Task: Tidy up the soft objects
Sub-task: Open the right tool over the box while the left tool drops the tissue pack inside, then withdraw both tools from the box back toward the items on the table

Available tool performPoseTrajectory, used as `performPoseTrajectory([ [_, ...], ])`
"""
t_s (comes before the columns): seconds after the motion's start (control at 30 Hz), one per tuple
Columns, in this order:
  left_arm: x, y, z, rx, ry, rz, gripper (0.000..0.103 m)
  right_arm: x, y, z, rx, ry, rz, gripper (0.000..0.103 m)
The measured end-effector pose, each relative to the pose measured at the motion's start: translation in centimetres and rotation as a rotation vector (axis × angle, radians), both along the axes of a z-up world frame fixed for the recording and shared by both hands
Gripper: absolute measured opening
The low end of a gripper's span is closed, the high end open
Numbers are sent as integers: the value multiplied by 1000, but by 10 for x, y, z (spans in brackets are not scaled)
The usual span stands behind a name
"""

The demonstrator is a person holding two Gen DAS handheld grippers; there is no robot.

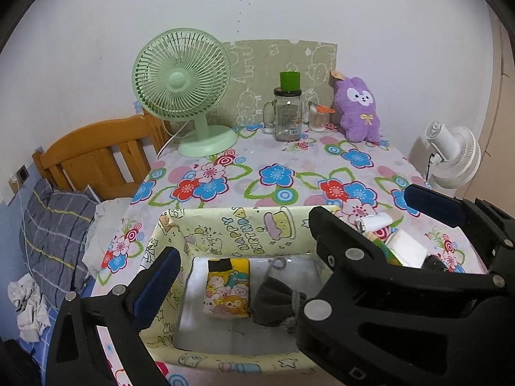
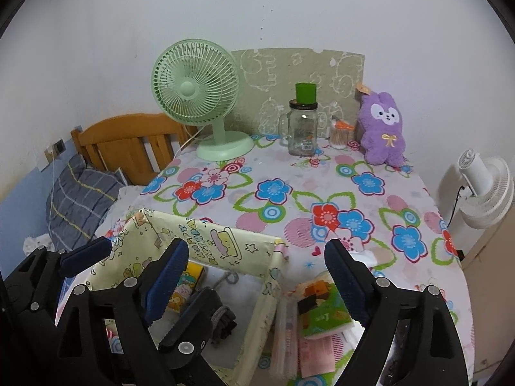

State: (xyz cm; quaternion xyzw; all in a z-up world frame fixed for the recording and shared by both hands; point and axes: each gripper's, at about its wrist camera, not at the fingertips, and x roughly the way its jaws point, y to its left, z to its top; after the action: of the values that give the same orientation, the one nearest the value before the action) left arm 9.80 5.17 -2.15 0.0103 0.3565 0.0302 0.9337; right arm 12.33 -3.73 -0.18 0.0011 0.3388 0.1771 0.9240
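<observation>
Your left claw [image 1: 244, 254] and right claw [image 2: 257, 276] both gape wide with nothing between the jaws, tilted down over the flowered tablecloth [image 1: 289, 173]. The left hangs above the cloth box [image 1: 180, 234], which holds two soft things: one cartoon pouch [image 1: 227, 289] and one grey pouch [image 1: 276, 299]. One green packet [image 2: 322, 308] lies just beside the box. Behind stand two fans, green [image 1: 182, 83] and white [image 1: 454, 157], and one purple plush [image 1: 357, 109].

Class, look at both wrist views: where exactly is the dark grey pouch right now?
The dark grey pouch lies inside the yellow cartoon-print storage box, on its floor, just right of the folded cartoon-animal cloth. In the right wrist view, gripper parts mostly hide it.
</observation>
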Motion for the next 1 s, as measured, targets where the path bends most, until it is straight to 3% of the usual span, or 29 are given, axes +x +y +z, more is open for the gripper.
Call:
performPoseTrajectory([
  [0.27,-14,-15,9,-6,-36,-15,101,-17,-17,13,-24,-53,-32,97],
  [1.0,-48,-65,28,-13,-96,-63,101,-55,-71,34,-15,-113,-79,97],
])
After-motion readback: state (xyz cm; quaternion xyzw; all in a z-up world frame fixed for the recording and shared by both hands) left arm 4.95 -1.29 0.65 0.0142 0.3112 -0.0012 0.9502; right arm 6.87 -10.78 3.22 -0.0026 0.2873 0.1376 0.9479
